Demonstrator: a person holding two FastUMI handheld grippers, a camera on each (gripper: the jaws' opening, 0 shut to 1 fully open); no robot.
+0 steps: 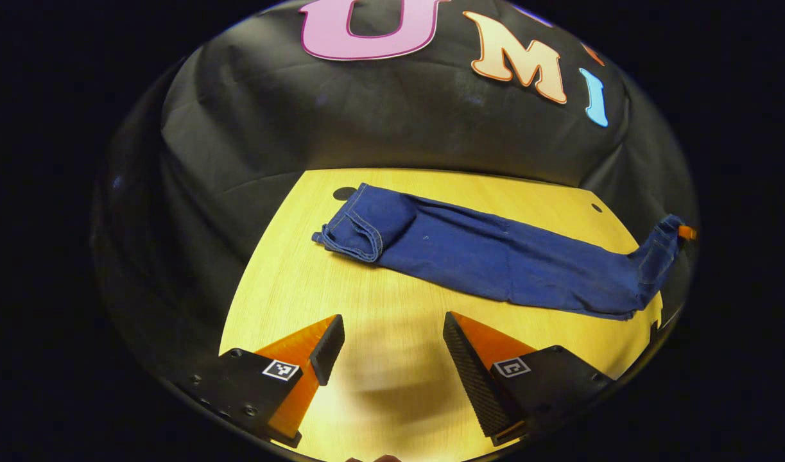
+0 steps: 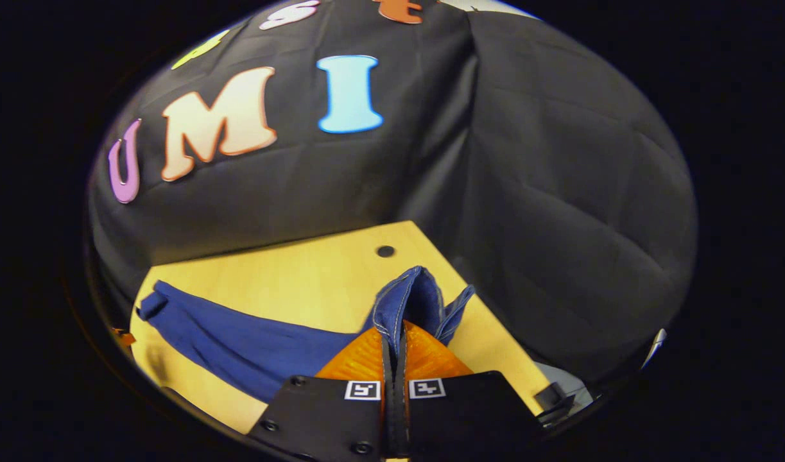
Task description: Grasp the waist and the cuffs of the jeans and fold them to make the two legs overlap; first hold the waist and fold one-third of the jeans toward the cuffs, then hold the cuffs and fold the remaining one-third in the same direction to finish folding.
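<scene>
The jeans (image 1: 495, 260) are matt denim cloth with a fine woven grain and pale stitching along the seams. The bench (image 1: 379, 308) is smooth, light wood with a faint sheen. The left claw (image 1: 392, 350) has ribbed, rough-looking pads (image 1: 469, 378) and matt plastic housings.

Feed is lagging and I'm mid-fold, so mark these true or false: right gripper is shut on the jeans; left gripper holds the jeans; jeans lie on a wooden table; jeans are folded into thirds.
1. The right gripper is shut on the jeans. True.
2. The left gripper holds the jeans. False: it is open above the bare table.
3. The jeans lie on a wooden table. True, except the lifted end.
4. The jeans are folded into thirds. False: they lie stretched out long.
</scene>
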